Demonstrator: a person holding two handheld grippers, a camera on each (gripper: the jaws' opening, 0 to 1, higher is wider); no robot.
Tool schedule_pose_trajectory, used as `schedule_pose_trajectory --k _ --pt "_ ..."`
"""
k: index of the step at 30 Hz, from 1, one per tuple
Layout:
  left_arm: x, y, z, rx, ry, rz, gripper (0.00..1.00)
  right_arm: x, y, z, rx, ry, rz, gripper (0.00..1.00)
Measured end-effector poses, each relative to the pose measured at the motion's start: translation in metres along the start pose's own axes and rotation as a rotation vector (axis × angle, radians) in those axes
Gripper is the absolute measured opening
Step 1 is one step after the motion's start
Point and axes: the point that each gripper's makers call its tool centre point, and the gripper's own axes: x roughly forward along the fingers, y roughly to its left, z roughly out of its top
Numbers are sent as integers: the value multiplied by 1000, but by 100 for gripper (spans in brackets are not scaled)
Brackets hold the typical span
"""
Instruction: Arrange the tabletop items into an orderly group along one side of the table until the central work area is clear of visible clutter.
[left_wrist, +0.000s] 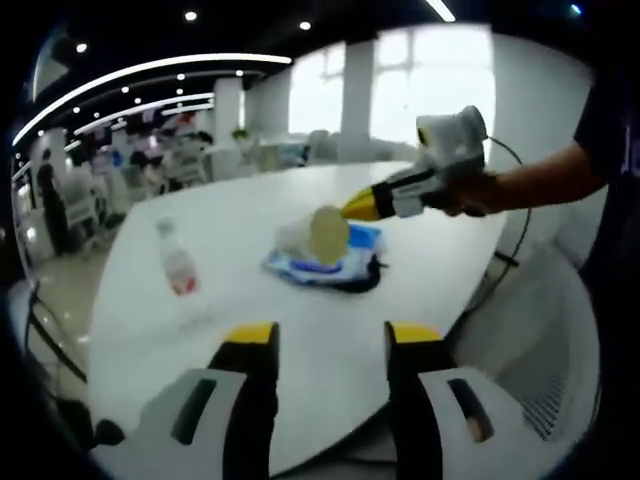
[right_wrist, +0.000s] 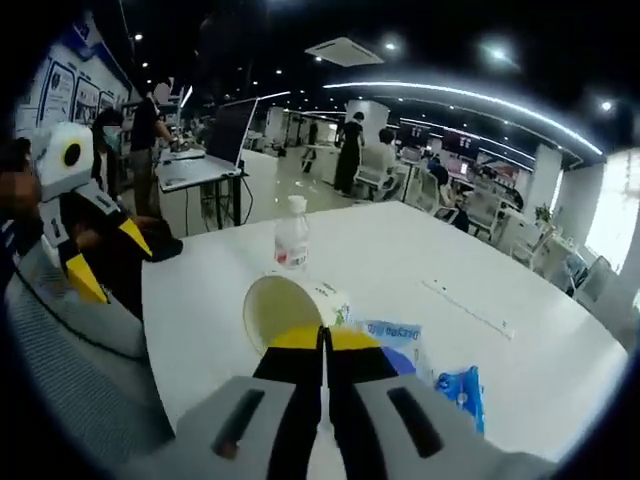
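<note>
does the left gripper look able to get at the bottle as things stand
Probably yes: the left gripper is open, and the bottle stands alone on bare table ahead, apart from the cup and wipes pack.

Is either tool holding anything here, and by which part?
The right tool is shut at the rim of the paper cup, which lies on its side; an actual grip cannot be confirmed. The left tool is open and holds nothing.

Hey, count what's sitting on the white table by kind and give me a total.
Water bottle: 1
Paper cup lying on its side: 1
Blue wipes pack: 1
Small blue packet: 1
Total: 4
</note>
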Motion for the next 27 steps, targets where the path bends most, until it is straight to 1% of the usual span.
schedule_pose_trajectory --k 2,3,4,7,9,11,13,14,18,20,24,27 --pt "0 1 7 19 -24 8 35 -5 5 4 17 -10 2 0" --pt "1 2 15 39 -50 21 34 -9 9 7 38 -16 6 0" --pt "1 2 17 41 -53 28 33 -11 12 9 48 -19 9 0" --pt "3 5 31 79 -98 56 31 -17 21 13 81 -23 13 0" --pt "4 5 38 54 -114 58 33 -20 28 14 109 -17 18 0" --pt "5 5 45 49 -140 55 31 -21 35 15 139 -9 27 0" --pt "5 6 48 50 -147 61 30 -23 41 14 159 -3 34 0" --pt "6 6 50 54 -152 61 29 -23 48 13 192 10 46 0" --pt "8 5 50 55 -151 54 25 -25 62 13 258 25 73 0" --pt "8 4 50 70 -151 50 23 -26 74 15 319 26 98 0" --pt "8 1 48 110 -147 49 21 -28 86 18 362 31 123 0" --pt "8 0 46 142 -134 49 21 -29 96 19 392 35 148 0"
